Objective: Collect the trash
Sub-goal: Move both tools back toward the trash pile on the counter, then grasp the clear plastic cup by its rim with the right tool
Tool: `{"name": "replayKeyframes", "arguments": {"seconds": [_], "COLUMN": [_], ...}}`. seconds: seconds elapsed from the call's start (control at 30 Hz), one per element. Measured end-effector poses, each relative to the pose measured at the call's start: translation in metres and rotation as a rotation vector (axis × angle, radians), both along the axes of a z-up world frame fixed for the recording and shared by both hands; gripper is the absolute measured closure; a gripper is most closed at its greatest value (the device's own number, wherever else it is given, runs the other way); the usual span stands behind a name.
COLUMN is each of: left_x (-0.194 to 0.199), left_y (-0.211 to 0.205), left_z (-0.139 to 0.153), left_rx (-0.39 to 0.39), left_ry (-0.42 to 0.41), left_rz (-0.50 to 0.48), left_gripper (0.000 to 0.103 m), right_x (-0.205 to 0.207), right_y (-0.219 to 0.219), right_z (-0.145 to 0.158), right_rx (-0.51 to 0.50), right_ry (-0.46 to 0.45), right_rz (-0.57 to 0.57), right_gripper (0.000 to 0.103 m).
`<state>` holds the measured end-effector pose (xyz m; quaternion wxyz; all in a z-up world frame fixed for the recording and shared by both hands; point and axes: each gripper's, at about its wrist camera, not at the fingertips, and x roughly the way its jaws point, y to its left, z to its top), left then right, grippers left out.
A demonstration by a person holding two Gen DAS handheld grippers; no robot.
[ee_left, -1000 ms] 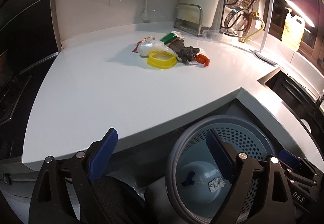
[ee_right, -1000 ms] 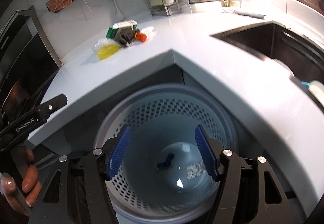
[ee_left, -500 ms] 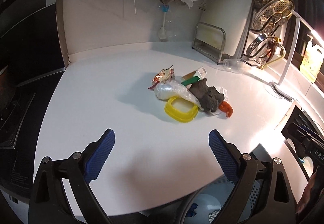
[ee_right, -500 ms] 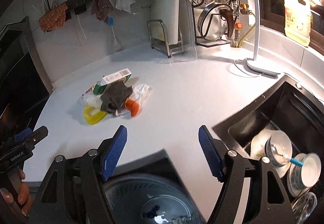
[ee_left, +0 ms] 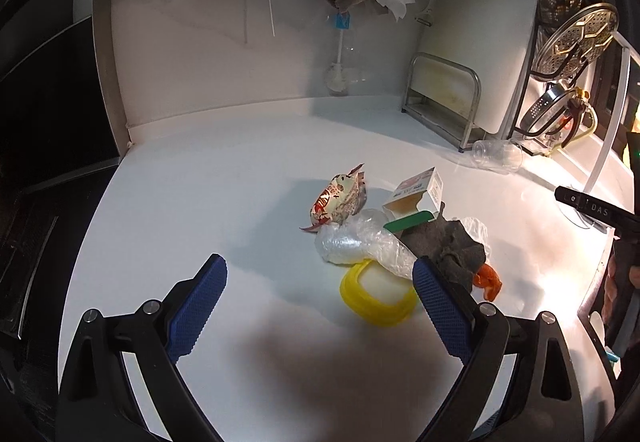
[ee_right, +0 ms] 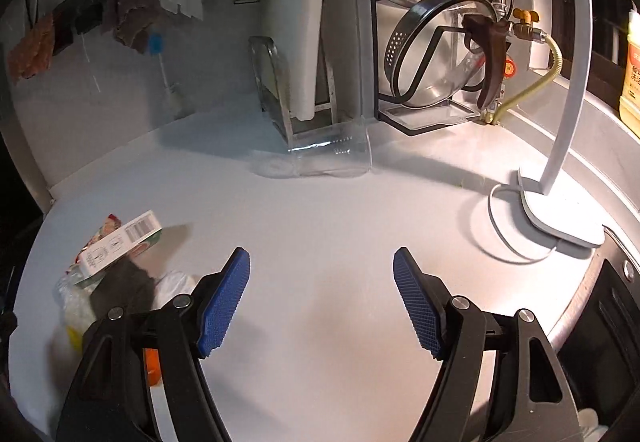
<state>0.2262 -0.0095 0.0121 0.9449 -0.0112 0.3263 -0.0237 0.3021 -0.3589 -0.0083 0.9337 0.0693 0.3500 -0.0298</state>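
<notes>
Left wrist view: the left gripper point(ee_left: 316, 292), jaws spread and empty, now hangs over the white countertop point(ee_left: 192, 210) near the trash pile — yellow plastic lid point(ee_left: 376, 296), crumpled clear plastic bag point(ee_left: 360, 242), red snack wrapper point(ee_left: 338, 200), small cardboard carton point(ee_left: 418, 190) — the perforated bin gone from sight.

Right wrist view: the right gripper point(ee_right: 322, 304), released and holding nothing, has left the bin; a clear plastic cup point(ee_right: 316, 158) lies ahead.

Trash pile point(ee_left: 392, 242) on counter point(ee_left: 200, 210); cup point(ee_left: 498, 156) behind
</notes>
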Motion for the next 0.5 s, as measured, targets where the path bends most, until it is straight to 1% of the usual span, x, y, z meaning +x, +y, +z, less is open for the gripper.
{"name": "replayKeyframes", "arguments": {"seconds": [0.1, 0.23, 0.5], "left_x": [0.014, 0.029, 0.052], "left_y": [-0.001, -0.002, -0.005], "left_z": [-0.004, -0.007, -0.002], "left_rx": [0.009, 0.011, 0.027], "left_ry": [-0.004, -0.010, -0.054], "left_rz": [0.021, 0.031, 0.051], "left_gripper": [0.011, 0.011, 0.011], "right_x": [0.032, 0.066, 0.108], "right_y": [-0.014, -0.026, -0.040], "right_z": [-0.009, -0.016, -0.022], "right_rx": [-0.003, -0.033, -0.058], "right_ry": [0.015, 0.024, 0.022], "right_rz": [-0.003, -0.006, 0.006], "right_gripper": [0.032, 0.032, 0.032]}}
